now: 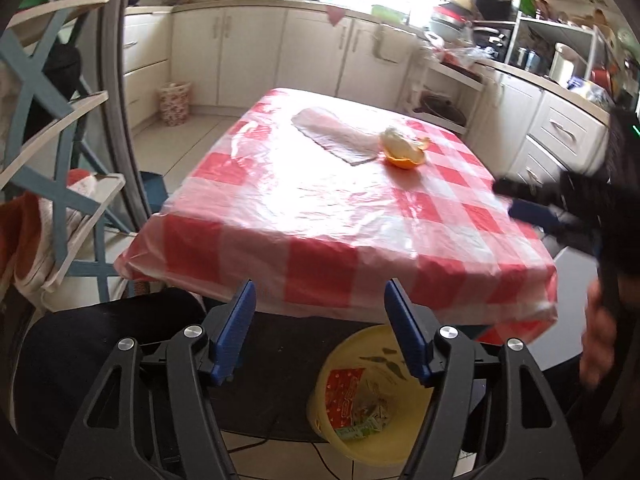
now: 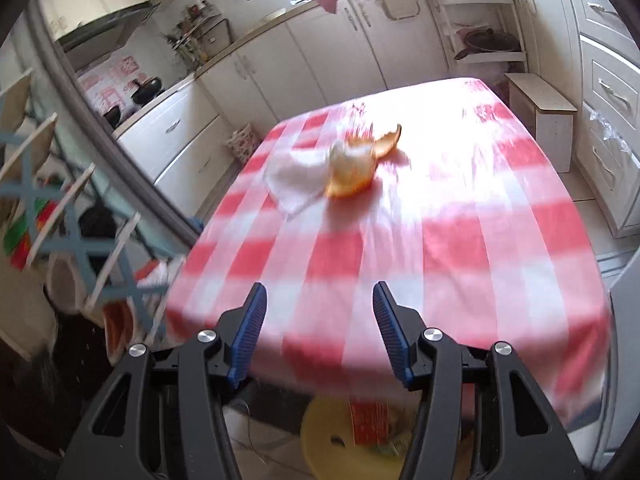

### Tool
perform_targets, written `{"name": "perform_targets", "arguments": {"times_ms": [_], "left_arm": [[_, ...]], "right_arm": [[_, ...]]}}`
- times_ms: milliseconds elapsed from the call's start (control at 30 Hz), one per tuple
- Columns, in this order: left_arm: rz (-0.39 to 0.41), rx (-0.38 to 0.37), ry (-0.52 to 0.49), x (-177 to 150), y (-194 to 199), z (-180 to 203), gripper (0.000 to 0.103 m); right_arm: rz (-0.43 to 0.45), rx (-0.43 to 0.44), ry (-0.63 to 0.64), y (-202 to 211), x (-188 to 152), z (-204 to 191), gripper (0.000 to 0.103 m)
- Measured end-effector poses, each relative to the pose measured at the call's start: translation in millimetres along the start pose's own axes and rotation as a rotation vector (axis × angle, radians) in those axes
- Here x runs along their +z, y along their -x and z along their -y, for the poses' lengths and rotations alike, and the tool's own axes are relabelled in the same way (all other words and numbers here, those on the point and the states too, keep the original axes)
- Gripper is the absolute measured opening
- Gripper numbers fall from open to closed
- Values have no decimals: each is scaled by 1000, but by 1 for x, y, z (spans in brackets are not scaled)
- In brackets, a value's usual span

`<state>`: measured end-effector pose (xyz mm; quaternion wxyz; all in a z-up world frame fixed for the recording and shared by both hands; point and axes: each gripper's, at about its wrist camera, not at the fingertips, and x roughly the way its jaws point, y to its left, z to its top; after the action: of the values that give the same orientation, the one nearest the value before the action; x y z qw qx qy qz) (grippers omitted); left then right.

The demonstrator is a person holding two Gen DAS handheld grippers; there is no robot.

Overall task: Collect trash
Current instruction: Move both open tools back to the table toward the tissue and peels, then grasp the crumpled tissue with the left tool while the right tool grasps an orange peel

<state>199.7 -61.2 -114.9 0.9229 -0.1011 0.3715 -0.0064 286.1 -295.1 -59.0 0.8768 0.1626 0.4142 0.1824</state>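
Note:
An orange peel [image 1: 404, 150] [image 2: 358, 166] lies on the red-and-white checked tablecloth [image 1: 320, 216] [image 2: 420, 240], beside a flat clear plastic wrapper [image 1: 332, 136] [image 2: 292, 178]. Below the table's near edge stands a yellow bucket [image 1: 340, 364] [image 2: 320, 428] holding a red packet [image 1: 344, 396] and other wrappers. My left gripper [image 1: 320, 296] hangs open over the near table edge and the bucket, nothing between its blue pads. My right gripper [image 2: 320, 298] is open over the near part of the table, empty; it also shows blurred at the right edge of the left wrist view, gripper [image 1: 516, 204].
White kitchen cabinets [image 1: 248, 52] run along the far wall and right side. A blue-framed rack [image 1: 52, 140] with wooden shelves stands left of the table. A small patterned basket [image 1: 175, 103] sits on the floor beyond. A low white stool [image 2: 540, 120] stands right of the table.

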Motion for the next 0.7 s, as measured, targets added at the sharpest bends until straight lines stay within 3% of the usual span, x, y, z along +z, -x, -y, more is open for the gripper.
{"name": "perform_targets", "arguments": {"times_ms": [267, 433, 567, 600, 700], "left_arm": [[-11, 29, 12, 0, -7, -10, 68], [-25, 46, 38, 1, -14, -19, 69], [-31, 53, 45, 4, -21, -22, 69], [-30, 55, 46, 6, -23, -22, 69], [-27, 55, 52, 10, -27, -23, 70]], "right_arm": [[-46, -69, -58, -78, 64, 11, 54], [-89, -112, -118, -119, 79, 30, 54], [-101, -128, -73, -134, 80, 26, 53], [-112, -114, -40, -136, 79, 21, 38], [-158, -75, 24, -141, 74, 13, 11]]}}
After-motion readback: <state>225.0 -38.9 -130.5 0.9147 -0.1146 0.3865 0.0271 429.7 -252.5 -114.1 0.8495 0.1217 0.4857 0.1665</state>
